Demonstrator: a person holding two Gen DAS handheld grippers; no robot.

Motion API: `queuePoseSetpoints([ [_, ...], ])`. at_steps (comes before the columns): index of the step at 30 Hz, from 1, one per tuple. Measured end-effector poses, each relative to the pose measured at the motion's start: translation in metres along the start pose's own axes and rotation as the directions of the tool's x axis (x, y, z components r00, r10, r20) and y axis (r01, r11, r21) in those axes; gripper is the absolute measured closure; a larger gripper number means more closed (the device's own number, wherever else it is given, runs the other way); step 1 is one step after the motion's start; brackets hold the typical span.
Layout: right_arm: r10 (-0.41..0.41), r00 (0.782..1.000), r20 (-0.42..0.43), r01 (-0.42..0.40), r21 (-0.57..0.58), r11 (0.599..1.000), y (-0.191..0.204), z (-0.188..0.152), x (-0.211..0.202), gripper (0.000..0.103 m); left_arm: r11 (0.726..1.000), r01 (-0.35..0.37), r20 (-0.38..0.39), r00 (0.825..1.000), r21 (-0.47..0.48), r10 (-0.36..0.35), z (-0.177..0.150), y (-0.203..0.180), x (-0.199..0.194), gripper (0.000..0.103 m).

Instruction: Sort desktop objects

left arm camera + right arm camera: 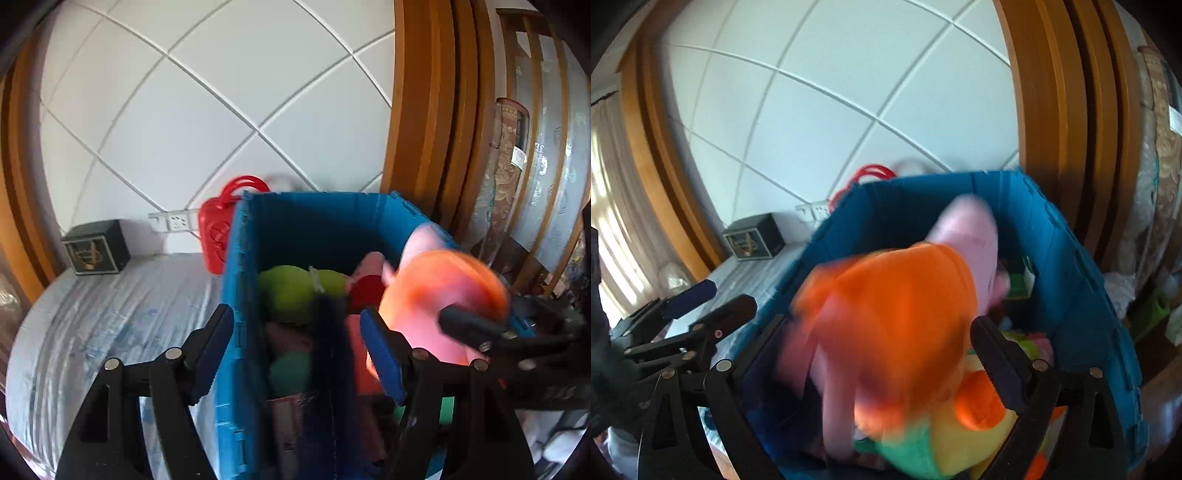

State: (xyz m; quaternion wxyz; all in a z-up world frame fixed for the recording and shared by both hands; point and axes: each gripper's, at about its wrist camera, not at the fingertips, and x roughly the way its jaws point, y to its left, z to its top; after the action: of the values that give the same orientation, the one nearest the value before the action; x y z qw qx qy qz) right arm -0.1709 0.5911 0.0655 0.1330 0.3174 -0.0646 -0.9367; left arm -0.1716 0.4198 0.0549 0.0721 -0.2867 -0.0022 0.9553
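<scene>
over the blue crate point(1071, 258), both grippers point down into it. right gripper point(882, 354) jaws spread wide, released; blurred pink-and-orange plush toy point(897, 295) sits between them, pads don't look pressed on it. left gripper point(295, 354) also released, straddling the crate's left wall, nothing gripped. green plush point(295, 288) and other soft toys lie inside. red plastic case point(216, 229) stands just behind the crate's far left corner; dark box point(96, 247) near the tabletop's far left corner.
</scene>
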Motion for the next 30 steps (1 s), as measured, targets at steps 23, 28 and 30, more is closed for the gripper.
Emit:
queuePoseSetpoints([
  [23,-0.283,0.956,0.079,0.279,0.059,0.958,0.028,-0.057,-0.088,0.0,0.993,0.096,0.0,0.995,0.067,-0.097,-0.041,-0.01,-0.054,0.033],
  [28,-0.302,0.95,0.081,0.297,0.066,0.952,0.029,-0.067,-0.101,0.0,0.988,0.121,-0.001,0.993,0.092,-0.122,-0.047,-0.017,-0.063,0.033],
  [30,-0.305,0.949,0.08,0.3,0.069,0.951,0.029,-0.07,-0.104,0.0,0.988,0.115,0.003,0.993,0.102,-0.116,-0.049,-0.019,-0.066,0.033],
])
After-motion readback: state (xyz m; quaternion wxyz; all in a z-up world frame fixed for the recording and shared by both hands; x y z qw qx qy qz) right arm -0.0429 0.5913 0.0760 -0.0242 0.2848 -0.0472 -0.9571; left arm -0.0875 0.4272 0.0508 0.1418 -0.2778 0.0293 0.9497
